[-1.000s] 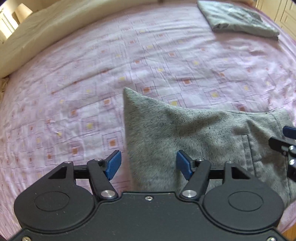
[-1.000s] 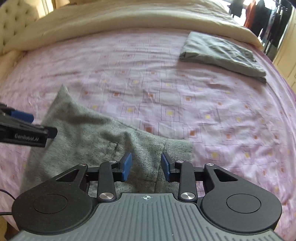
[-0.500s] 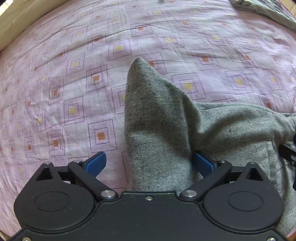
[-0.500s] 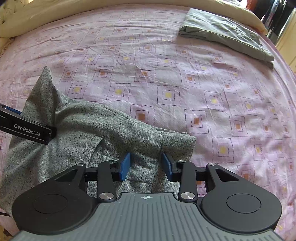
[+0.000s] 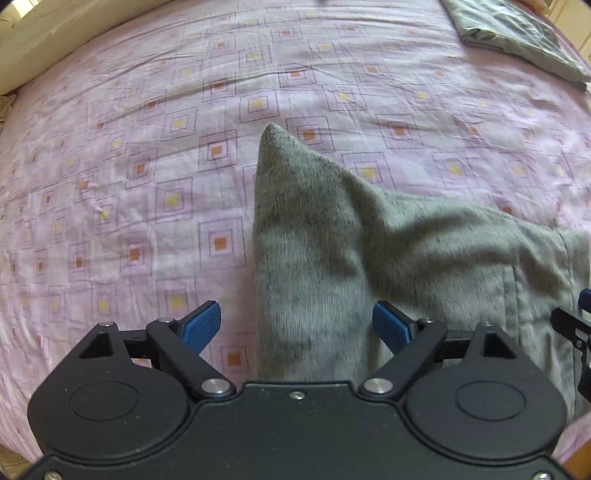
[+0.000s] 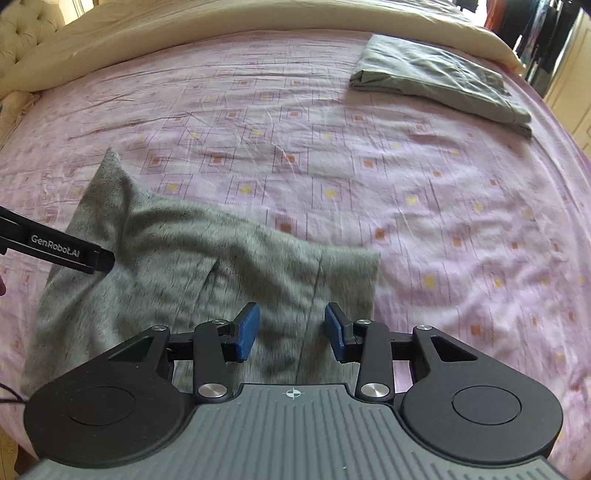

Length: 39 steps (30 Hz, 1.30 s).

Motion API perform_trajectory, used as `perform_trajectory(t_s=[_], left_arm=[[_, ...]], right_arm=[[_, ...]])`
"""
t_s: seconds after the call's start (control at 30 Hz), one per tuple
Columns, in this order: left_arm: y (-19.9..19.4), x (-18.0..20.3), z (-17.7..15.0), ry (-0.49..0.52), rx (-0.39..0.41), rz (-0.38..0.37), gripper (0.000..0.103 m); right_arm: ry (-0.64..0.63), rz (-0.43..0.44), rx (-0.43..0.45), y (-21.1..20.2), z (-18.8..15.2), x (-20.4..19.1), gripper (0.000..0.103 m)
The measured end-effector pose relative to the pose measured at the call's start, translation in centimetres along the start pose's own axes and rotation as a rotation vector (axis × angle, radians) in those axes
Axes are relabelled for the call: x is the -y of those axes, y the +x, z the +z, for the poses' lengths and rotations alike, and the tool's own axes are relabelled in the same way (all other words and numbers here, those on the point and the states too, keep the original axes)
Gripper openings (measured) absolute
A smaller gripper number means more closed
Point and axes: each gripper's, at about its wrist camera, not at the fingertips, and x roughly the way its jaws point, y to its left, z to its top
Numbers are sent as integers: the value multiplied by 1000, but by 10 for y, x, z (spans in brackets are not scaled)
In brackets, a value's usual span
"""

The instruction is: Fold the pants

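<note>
Grey speckled pants (image 5: 369, 251) lie folded on the pink patterned bedsheet (image 5: 184, 147), one corner peaked upward; they also show in the right wrist view (image 6: 221, 266). My left gripper (image 5: 297, 326) is open, its blue pads on either side of the left part of the fabric. My right gripper (image 6: 291, 328) is open over the waistband end near a seam. The left gripper's black finger (image 6: 66, 253) shows at the left of the right wrist view. The right gripper's tip (image 5: 576, 328) shows at the right edge of the left wrist view.
A folded olive-grey garment (image 6: 439, 81) lies at the far right of the bed, also in the left wrist view (image 5: 517, 37). A cream duvet (image 6: 221, 18) runs along the far side. A tufted headboard (image 6: 22, 29) is at far left.
Both grippers have pulled back and risen a little from the pants. The left gripper stays wide open. The right gripper's pads have spread slightly.
</note>
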Motion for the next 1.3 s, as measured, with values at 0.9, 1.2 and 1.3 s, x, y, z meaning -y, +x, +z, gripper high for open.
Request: perform_trajectory(t_s=[0.9,1.2,1.3], left_arm=[[-6,2,-138,75,-55,43,86],[-45,1,-144,81,95,26,83],[-47,3,-134,70,98,39,83]], right_arm=[[36,44,-129,-38,-110,30,38],[227,219,71,-55,-88,73,39],[281,261,61,-37,-72,80,39]])
